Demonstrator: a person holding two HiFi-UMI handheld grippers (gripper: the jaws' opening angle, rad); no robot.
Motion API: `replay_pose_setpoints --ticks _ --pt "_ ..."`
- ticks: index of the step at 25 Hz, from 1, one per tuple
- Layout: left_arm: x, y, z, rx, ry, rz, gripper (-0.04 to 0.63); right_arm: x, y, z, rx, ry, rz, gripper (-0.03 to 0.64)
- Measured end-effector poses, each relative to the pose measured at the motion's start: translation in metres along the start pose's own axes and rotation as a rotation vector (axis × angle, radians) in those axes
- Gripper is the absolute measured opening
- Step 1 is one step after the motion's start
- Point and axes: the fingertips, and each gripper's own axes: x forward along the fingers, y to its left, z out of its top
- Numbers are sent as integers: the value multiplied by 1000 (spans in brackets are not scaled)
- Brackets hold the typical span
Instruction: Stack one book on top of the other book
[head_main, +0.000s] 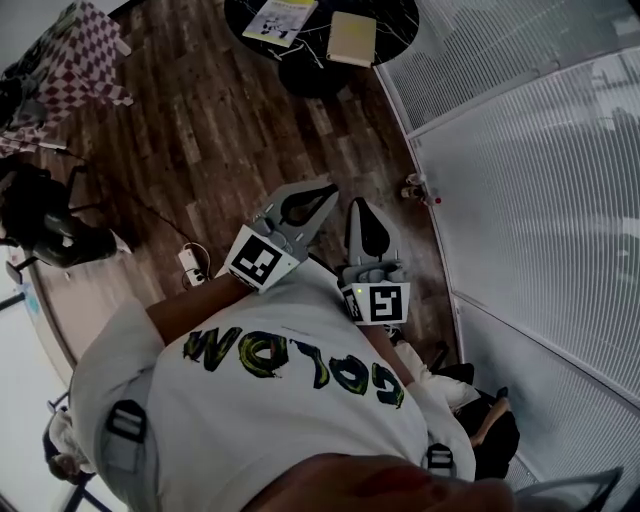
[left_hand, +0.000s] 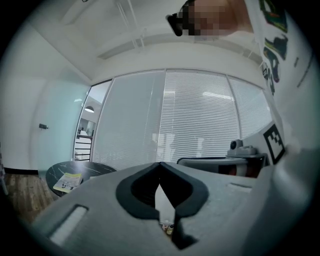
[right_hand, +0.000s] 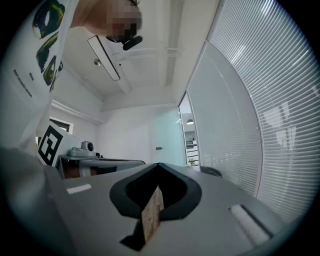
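Two books lie side by side on a round black table (head_main: 395, 15) at the far end of the head view: a yellow-and-white book (head_main: 279, 20) and a plain tan book (head_main: 352, 38). My left gripper (head_main: 326, 190) and right gripper (head_main: 360, 206) are held close to the person's chest, far from the table, both shut with nothing between the jaws. In the left gripper view the shut gripper (left_hand: 160, 165) points level, with the table (left_hand: 90, 170) and the yellow book (left_hand: 68, 182) low at the left. The right gripper (right_hand: 159, 166) faces a white wall and a door.
A curved glass wall with blinds (head_main: 520, 150) runs down the right. Small bottles (head_main: 418, 188) stand on the wooden floor at its foot. A checkered cloth (head_main: 70, 60) covers furniture at the top left, a black chair (head_main: 40, 225) stands at the left, and a white power strip (head_main: 190, 262) lies nearby.
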Motion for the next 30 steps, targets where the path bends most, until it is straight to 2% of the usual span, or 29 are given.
replay_pose_setpoints --ticks 3,9,17,24,30 --pt "4 4 -1 12 3 14 0 3 -6 -4 -2 4 8 2" --pt "18 23 -6 -17 10 41 0 24 -19 -7 0 -5 25 3" --pt "53 71 -2 -15 -7 54 0 77 -42 -5 1 16 45 3" --pt "85 134 2 -32 6 60 0 147 -63 1 -4 36 56 2" --pt "122 211 16 -43 -8 72 0 228 -86 10 -40 34 69 3"
